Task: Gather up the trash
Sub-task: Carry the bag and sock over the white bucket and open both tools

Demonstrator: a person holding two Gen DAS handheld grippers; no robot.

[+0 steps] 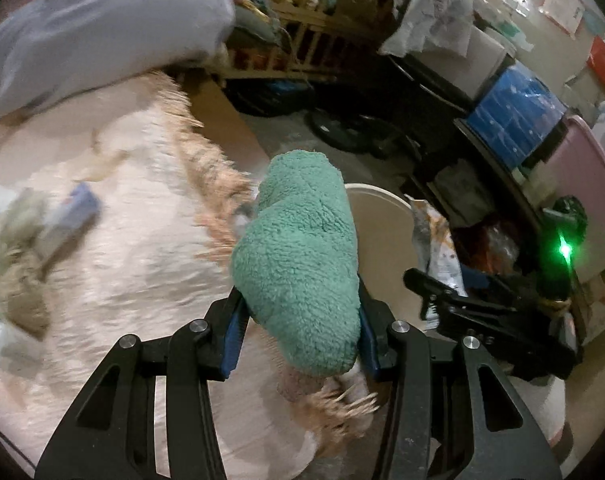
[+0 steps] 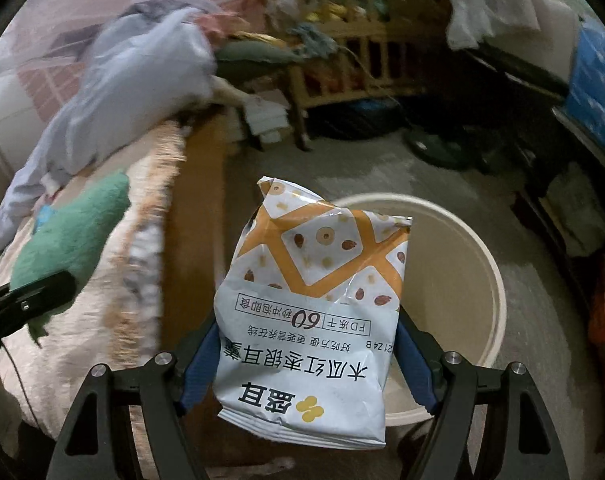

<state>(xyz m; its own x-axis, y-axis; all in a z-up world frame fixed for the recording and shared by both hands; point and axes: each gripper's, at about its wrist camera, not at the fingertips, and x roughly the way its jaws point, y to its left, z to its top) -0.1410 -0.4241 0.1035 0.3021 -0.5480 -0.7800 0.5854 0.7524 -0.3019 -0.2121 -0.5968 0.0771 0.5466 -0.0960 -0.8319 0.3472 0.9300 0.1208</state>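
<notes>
Left wrist view first: the biggest thing is the bed (image 1: 114, 240), spread with a pale pink cover whose tan fringe runs along its edge, and a grey-blue pillow (image 1: 98, 28) lies at its far end. A small blue object near the left edge of the bed is too blurred to name. Past the fringed edge, down on the floor, stands a round cream bin (image 1: 386, 216); from this side only its rim and a strip of inner wall show. The left gripper (image 1: 298, 320) has its blue-padded jaws closed on a green fleecy cloth (image 1: 298, 240), which bulges up between them and covers most of the bin. Off to the right, the right gripper (image 1: 426, 284) shows as a black fingertip with a snack bag's edge above it and a green light glowing behind.

Right wrist view: the same bin (image 2: 462, 264) sits on the grey floor just beside the wooden side of the bed (image 2: 102, 300). The part of its inside that shows is bare cream wall; the rest is hidden. The right gripper (image 2: 306, 364) stands fairly wide, its pads pressed against both sides of a white and orange snack bag (image 2: 314, 304), printed upside down from here, which hangs above the near-left part of the bin's mouth. At the left edge the green cloth (image 2: 70, 236) appears again over the bed's fringed edge, with a black finger of the left gripper (image 2: 26, 296) under it.
</notes>
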